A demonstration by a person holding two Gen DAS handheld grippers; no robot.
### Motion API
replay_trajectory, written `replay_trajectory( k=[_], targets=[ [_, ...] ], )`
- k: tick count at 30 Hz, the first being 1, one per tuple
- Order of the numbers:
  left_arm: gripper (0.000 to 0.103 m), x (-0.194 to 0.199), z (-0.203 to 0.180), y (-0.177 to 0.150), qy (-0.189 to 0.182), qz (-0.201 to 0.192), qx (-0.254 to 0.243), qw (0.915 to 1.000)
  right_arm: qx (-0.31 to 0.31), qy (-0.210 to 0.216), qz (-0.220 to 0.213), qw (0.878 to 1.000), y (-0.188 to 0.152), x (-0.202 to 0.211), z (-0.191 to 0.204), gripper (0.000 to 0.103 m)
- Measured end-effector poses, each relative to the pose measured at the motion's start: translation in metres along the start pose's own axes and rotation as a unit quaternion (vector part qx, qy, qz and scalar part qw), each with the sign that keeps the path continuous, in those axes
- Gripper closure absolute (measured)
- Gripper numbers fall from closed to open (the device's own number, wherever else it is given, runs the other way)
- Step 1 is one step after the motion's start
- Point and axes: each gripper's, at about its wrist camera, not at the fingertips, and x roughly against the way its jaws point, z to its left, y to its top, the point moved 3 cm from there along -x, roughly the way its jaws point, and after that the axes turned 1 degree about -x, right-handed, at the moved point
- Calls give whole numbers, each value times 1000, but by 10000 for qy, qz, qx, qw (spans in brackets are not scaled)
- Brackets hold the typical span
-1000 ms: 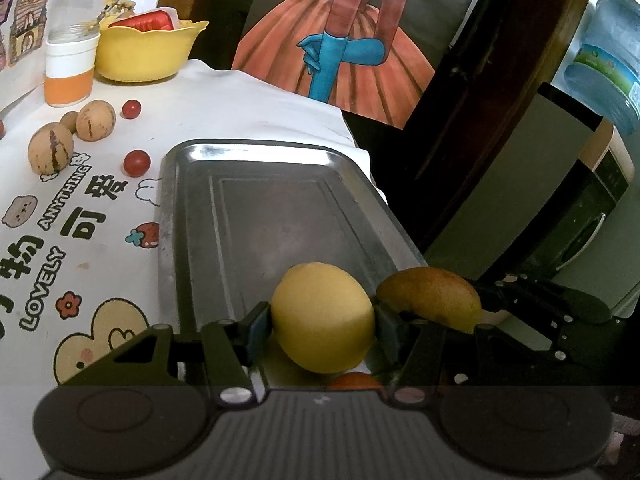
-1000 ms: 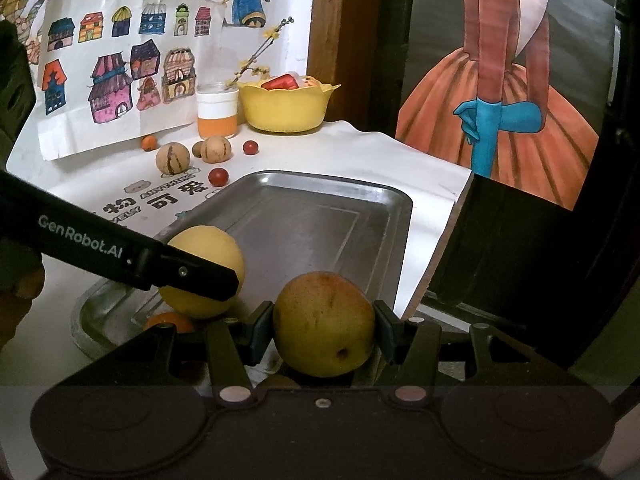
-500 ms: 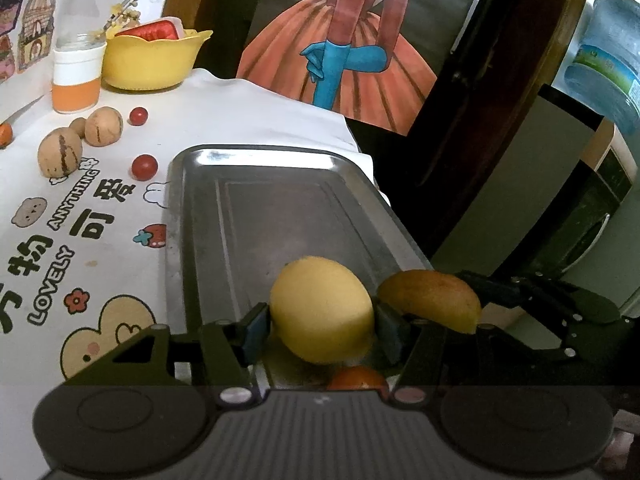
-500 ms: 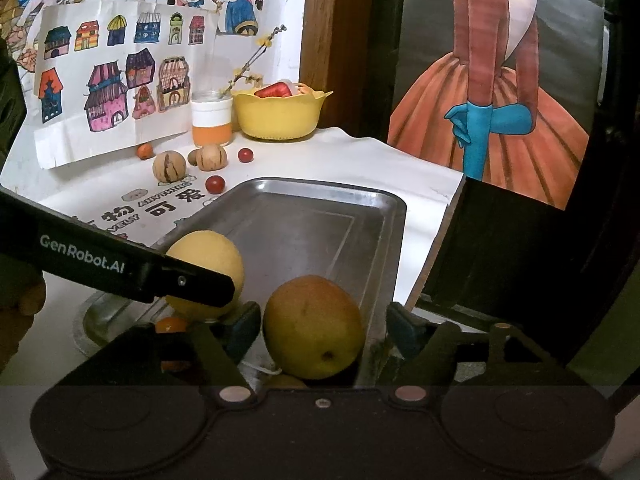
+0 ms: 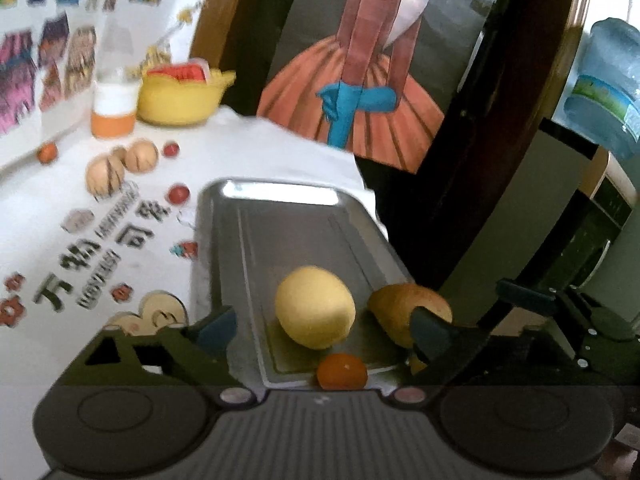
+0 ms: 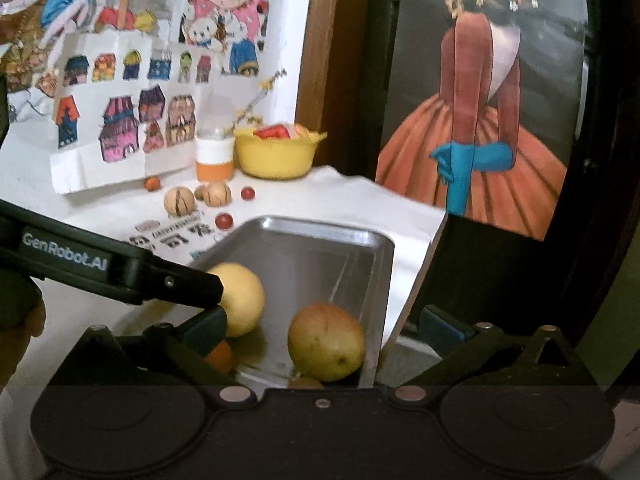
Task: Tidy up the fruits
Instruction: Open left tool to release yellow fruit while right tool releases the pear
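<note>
My left gripper stood wide, the yellow fruit lying free between its fingers on the near end of the metal tray. My right gripper was equally wide around the brownish pear. Only the left view showed the water bottle far right; only the right view showed the cartoon posters.

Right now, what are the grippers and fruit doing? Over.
Left gripper open, right gripper open. Lemon and pear resting in tray. Nothing blocking.
</note>
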Motion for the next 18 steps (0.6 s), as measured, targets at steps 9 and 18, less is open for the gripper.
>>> replay_trajectory(
  k=[9,18],
  targets=[
    [1,49,10,6,238,-387,-17,9990,218,117,-255,9994,18,37,29,1],
    [1,106,42,1,426,-685,93,9967,360,178,-360,9985,35,77,74,1]
  ],
)
